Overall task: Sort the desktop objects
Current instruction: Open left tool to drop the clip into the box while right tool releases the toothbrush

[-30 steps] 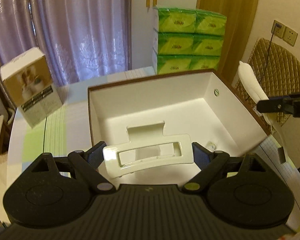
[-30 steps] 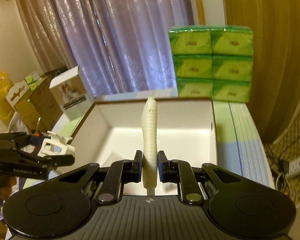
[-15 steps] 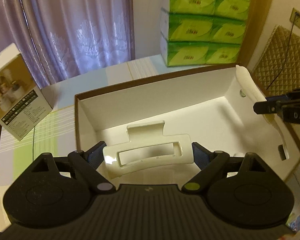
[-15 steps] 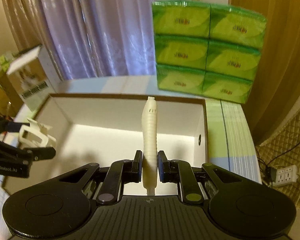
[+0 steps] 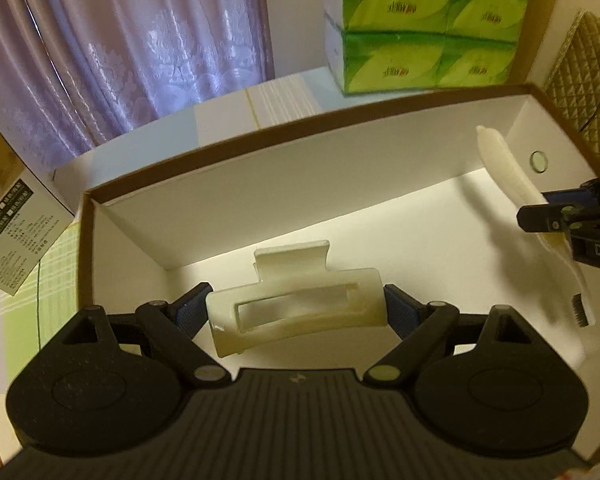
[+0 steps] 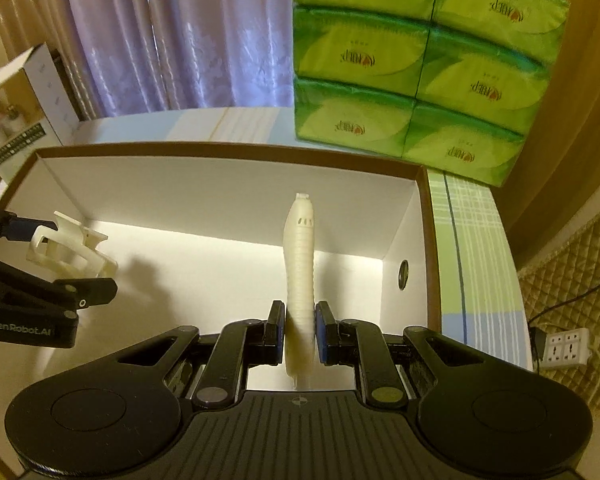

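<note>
Hair clip (image 5: 296,312), cream-white and rectangular with an open slot, sits crosswise between the blue-padded fingers of the left gripper (image 5: 298,306), whose jaws are clamped on its two ends; it hangs over the left part of the open white box (image 5: 228,184), above the floor of the box and not touching it. The right gripper (image 6: 299,332) has its jaws pressed against the handle of a white razor (image 6: 299,256), which points forward over the right part of the same box; its bladed head shows in the left wrist view. Behind the box stands a stack of green tissue packs (image 6: 420,68), with a small carton (image 6: 16,112) off to the left, in front of a purple curtain (image 6: 172,32)
</note>
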Demonstrator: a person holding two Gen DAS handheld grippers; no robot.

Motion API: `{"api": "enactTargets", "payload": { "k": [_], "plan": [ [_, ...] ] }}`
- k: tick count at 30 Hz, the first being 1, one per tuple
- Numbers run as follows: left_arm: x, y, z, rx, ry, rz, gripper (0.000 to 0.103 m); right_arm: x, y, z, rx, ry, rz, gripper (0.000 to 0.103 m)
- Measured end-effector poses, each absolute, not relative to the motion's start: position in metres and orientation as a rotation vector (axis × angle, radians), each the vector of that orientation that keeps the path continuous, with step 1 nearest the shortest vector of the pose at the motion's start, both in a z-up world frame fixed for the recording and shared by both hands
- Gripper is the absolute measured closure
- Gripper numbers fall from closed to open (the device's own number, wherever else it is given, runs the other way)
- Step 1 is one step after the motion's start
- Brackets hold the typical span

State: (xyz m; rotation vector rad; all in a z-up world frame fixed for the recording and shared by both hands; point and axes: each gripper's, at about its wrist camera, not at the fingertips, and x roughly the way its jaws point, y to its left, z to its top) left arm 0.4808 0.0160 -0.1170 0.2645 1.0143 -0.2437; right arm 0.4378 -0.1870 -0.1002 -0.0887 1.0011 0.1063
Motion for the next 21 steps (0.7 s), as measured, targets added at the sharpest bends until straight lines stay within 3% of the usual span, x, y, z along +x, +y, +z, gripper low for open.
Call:
{"api": "enactTargets", "payload": {
  "k": [21],
  "plan": [
    [0.492,0.02,-0.121,0.267,1.011,-0.206,0.013,0.443,-0.184,-0.108,-0.151,0.965,0.122,0.09]
  ]
}}
